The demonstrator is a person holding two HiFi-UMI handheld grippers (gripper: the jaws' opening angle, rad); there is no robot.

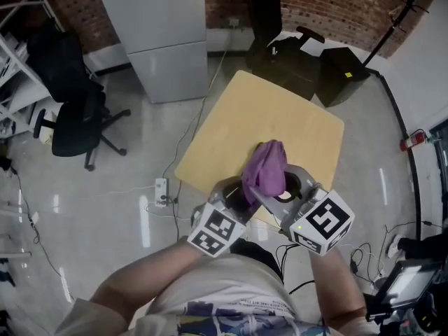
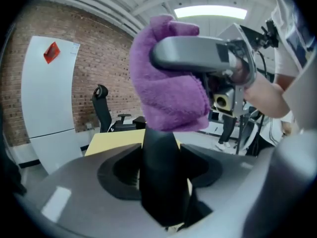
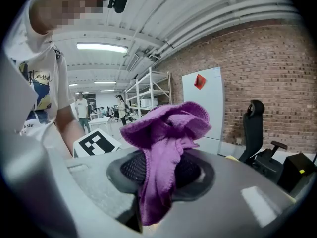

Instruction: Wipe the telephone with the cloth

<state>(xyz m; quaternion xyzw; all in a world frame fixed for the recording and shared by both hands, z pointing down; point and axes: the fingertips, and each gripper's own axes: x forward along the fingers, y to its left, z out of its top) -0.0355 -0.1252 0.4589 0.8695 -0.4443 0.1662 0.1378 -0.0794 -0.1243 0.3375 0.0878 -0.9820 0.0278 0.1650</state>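
Two claws up over a square table [image 1: 231, 124], tan matte top with rounded corners, which lies beyond and below both claws.

Left gripper [image 1: 236, 196]: broad grey moulded jaws with dark ribbed pads, clamped on the telephone [image 2: 159, 182]. It is black, smooth and tapered, and stands upright between the pads.

Right gripper [image 1: 283, 187]: same build, jaws pinching the cloth [image 3: 166, 148]. The cloth is purple fluffy microfibre, bunched; one fold hangs down through the jaws and the rest balloons above them. It sits just ahead of the left claw, right over the telephone's upper end.

Around, all well beyond the claws:
- white cabinet [image 1: 161, 33], tall, flat panels
- brick wall [image 1: 336, 5]
- black office chair [image 1: 73, 117], off to the left
- black cases [image 1: 308, 65] past the table's far edge
- white power strip [image 1: 161, 191] on the glossy floor, left of the left claw

The cloth blocks the head view's line to the phone. Only the left gripper view shows the phone grip, plus the right claw's grey jaw lying across the cloth [image 2: 168, 98]. Only the right gripper view shows the hanging fold and the left claw's marker cube [image 3: 96, 144] beside it.
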